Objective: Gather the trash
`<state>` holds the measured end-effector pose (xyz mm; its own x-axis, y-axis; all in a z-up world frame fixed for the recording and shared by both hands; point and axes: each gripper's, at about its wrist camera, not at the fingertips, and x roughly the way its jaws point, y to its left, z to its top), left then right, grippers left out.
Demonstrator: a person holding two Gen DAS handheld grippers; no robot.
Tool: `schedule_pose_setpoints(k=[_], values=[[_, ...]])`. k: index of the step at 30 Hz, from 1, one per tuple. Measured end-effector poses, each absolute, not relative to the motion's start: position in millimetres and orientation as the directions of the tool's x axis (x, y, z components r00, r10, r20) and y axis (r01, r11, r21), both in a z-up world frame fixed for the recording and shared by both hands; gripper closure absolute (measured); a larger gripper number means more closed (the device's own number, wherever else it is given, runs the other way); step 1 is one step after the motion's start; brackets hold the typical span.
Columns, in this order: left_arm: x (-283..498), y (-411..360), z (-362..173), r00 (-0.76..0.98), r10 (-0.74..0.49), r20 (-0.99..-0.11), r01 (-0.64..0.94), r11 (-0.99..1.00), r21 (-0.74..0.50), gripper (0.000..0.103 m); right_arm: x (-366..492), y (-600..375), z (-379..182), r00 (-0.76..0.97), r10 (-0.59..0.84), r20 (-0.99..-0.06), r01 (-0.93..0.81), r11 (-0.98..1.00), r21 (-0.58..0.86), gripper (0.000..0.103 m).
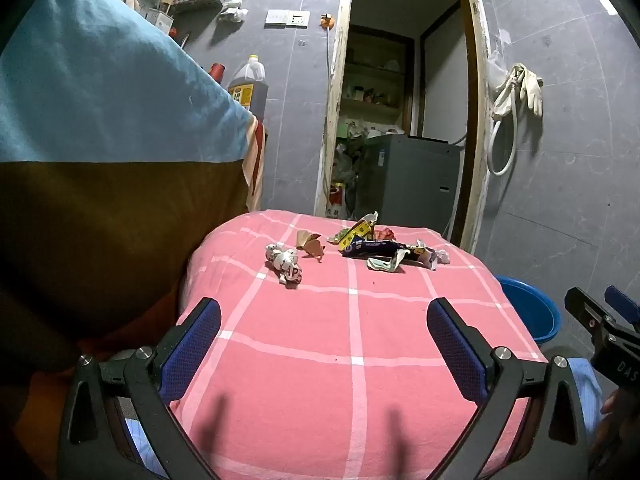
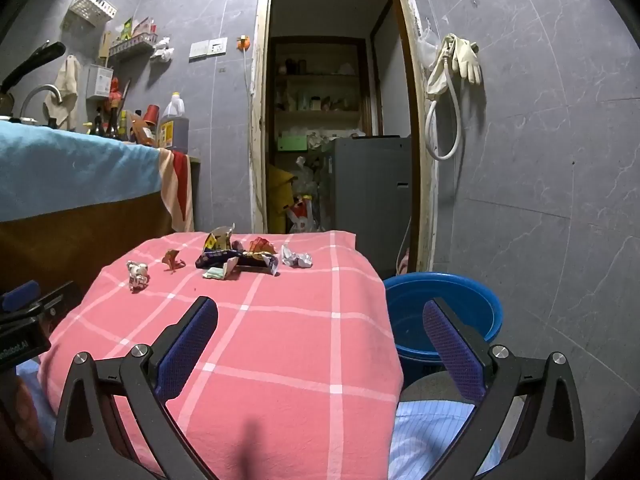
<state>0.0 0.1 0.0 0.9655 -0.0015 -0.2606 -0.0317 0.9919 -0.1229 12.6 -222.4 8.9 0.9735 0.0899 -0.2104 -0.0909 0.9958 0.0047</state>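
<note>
1. Both tools are held low at the near edge of the pink checked cloth [image 1: 352, 360]; nothing has been collected yet, by the look of it.
2. Left gripper [image 1: 324, 316]: fingers spread wide, nothing between them. Right gripper [image 2: 320, 316]: likewise wide and empty.
3. The trash lies at the far end of the cloth, toward 12 o'clock from both grippers, well apart from the fingertips.
4. Pieces noted in the left view: a crumpled white paper ball [image 1: 285, 266] at 11 o'clock, a brown scrap [image 1: 309, 243] just beside it, then a heap of wrappers [image 1: 374, 246] at 12 to 1 o'clock. A small silver-white wad [image 2: 296, 258] sits at the heap's right end.
5. A blue basin [image 2: 444, 312] stands on the floor off the cloth's right edge, at 1 o'clock from the right gripper; it is judged the likely bin.
6. Step in hand, as judged: the reach toward the first piece.
7. To do it well, the isolated paper ball is best taken first by the left gripper.
8. The fingers should be lowered astride one piece and closed without pinching the soft cloth.
9. The heap should be picked apart singly, as loose wrappers may slip.
</note>
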Motion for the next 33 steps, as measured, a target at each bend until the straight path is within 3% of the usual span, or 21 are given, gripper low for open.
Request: schedule_pose_setpoints(k=[33], values=[[0.0, -0.1, 0.0, 0.965, 0.001, -0.263, -0.032, 0.993, -0.114, 0.002, 12.3, -222.7, 8.7, 0.973, 0.090, -0.210, -0.091, 0.996, 0.007, 0.000]])
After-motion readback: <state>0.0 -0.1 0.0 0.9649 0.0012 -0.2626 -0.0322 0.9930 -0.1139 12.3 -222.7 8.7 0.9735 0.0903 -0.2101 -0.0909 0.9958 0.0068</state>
